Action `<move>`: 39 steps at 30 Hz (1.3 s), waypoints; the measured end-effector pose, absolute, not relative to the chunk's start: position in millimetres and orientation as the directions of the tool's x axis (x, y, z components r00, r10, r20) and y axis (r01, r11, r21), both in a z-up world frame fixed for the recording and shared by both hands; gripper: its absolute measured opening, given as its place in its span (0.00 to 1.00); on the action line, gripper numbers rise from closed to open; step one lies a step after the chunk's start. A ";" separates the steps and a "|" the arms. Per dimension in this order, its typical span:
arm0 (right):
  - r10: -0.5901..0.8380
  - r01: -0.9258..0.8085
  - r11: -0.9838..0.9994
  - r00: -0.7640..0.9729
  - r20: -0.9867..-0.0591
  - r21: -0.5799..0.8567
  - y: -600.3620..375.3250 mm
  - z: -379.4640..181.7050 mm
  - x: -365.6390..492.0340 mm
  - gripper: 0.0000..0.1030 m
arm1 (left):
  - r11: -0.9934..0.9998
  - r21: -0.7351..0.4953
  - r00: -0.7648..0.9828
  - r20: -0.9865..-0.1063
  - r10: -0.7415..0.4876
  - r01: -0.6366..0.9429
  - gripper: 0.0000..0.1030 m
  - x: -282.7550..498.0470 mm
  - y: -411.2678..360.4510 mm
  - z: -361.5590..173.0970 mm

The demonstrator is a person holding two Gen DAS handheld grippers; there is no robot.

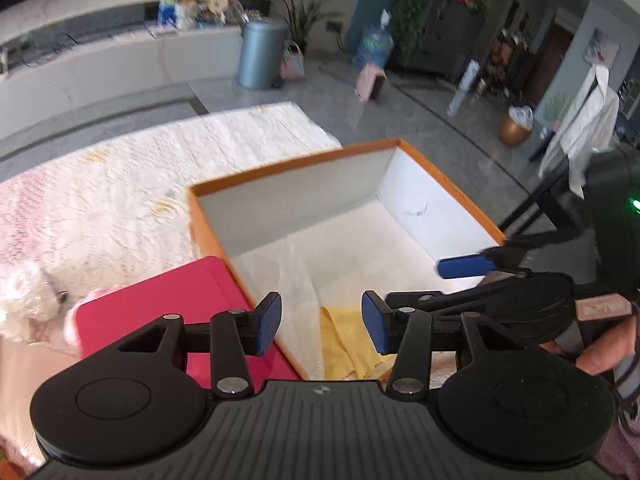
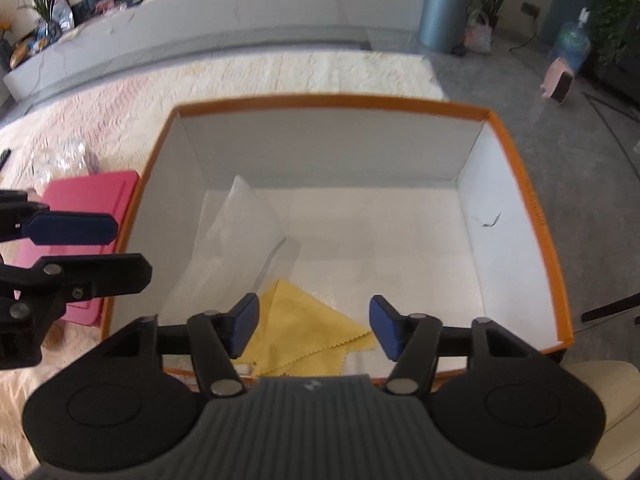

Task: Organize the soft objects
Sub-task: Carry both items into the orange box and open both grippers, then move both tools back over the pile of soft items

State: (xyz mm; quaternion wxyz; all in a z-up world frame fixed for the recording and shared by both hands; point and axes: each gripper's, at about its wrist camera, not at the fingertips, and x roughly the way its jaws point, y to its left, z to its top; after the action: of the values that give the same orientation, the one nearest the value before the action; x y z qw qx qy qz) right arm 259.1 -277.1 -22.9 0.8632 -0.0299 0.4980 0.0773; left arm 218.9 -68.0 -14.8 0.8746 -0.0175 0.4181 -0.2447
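Note:
An orange box (image 2: 532, 184) with white inner walls stands open on a pale quilted cover. A folded yellow cloth (image 2: 304, 340) lies loose on its floor at the near side, on a white cloth (image 2: 240, 236). My right gripper (image 2: 314, 328) hovers above the yellow cloth, jaws open and empty. In the left wrist view my left gripper (image 1: 322, 322) stands open over the box's near left corner, with the yellow cloth (image 1: 352, 344) below the gap and nothing gripped. A white plush toy (image 1: 24, 304) lies on the cover at the left.
A pink flat case (image 1: 160, 308) lies against the orange box (image 1: 288, 166) on its left. Clear plastic wrap (image 2: 64, 160) sits beyond the case. Past the cover is grey floor with a blue bin (image 1: 260, 54), plants and a low white cabinet (image 1: 100, 68).

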 end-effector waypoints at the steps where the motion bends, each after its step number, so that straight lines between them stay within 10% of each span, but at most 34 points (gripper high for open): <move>1: 0.098 -0.153 0.988 0.516 -0.851 0.022 -275.8 -19.6 252.1 0.63 | 0.883 -0.230 0.551 -0.709 -0.440 0.409 0.53 214.2 -64.3 -11.6; 18: 0.141 -0.116 0.990 0.769 -0.624 0.080 -201.9 1.3 137.9 0.67 | 0.957 -0.178 0.754 -0.589 -0.291 0.230 0.53 124.3 9.3 -7.8; 39: 0.340 -0.369 0.926 0.725 -0.599 0.079 -81.3 -28.4 93.2 0.62 | 0.982 -0.178 0.723 -0.687 -0.081 -0.060 0.53 59.1 125.3 -63.3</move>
State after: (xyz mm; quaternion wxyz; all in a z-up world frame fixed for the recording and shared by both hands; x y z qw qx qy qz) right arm 93.2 -81.3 -28.4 0.9285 -0.0225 0.3179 0.1907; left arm 59.1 125.3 -63.3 0.9233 -0.0941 0.3724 -0.0057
